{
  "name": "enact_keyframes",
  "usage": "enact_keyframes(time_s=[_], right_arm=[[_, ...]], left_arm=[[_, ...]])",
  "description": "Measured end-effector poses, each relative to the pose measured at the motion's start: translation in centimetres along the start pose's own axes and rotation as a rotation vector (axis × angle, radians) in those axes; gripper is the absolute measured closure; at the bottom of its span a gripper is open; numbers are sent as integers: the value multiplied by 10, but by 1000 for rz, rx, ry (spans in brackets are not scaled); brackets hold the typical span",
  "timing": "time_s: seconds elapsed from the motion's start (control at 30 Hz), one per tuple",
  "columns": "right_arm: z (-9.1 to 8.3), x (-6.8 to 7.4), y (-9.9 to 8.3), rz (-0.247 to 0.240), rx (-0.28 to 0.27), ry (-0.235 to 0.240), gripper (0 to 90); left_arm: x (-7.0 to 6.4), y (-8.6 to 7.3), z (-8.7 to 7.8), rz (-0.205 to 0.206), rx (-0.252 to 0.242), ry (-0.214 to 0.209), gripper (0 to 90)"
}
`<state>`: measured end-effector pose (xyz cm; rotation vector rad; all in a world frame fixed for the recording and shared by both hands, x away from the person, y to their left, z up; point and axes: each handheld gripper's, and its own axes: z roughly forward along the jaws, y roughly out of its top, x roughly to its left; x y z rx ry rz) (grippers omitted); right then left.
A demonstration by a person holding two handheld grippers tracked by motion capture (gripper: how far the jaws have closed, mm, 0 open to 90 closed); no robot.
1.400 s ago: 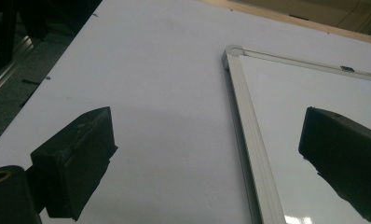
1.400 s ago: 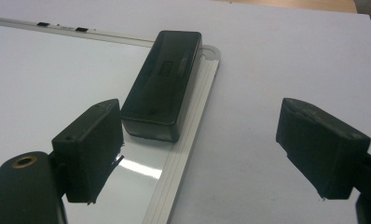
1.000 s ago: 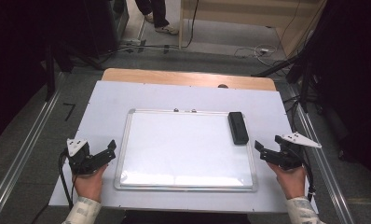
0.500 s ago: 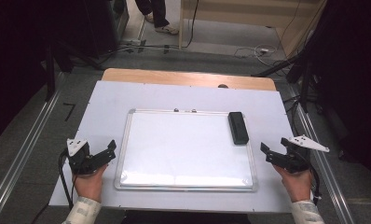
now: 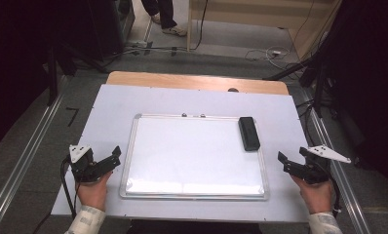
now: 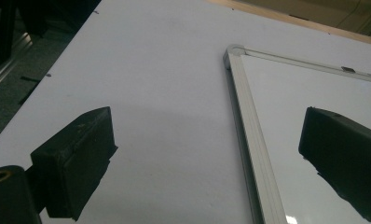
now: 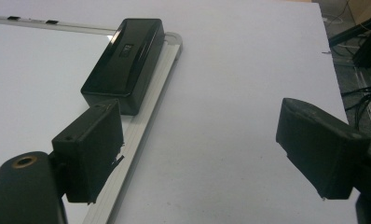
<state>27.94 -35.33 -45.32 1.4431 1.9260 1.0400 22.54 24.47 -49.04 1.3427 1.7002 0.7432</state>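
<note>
High view: my left claw (image 5: pixel 106 162) hangs released, jaws spread, just beside the whiteboard's (image 5: pixel 194 151) left edge. My right claw (image 5: pixel 292 165) is released too, near the right edge. On the board's far right corner lies the black eraser (image 5: pixel 249 132), ahead of my right claw, on the white counter (image 5: pixel 109 117).
</note>
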Motion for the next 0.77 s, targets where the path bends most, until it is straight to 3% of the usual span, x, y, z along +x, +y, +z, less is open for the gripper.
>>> enact_keyframes(time_s=[0.77], right_arm=[[-14,-13,-9,29,-16,-26,135]], left_arm=[[3,0,0,-13,7,3,39]])
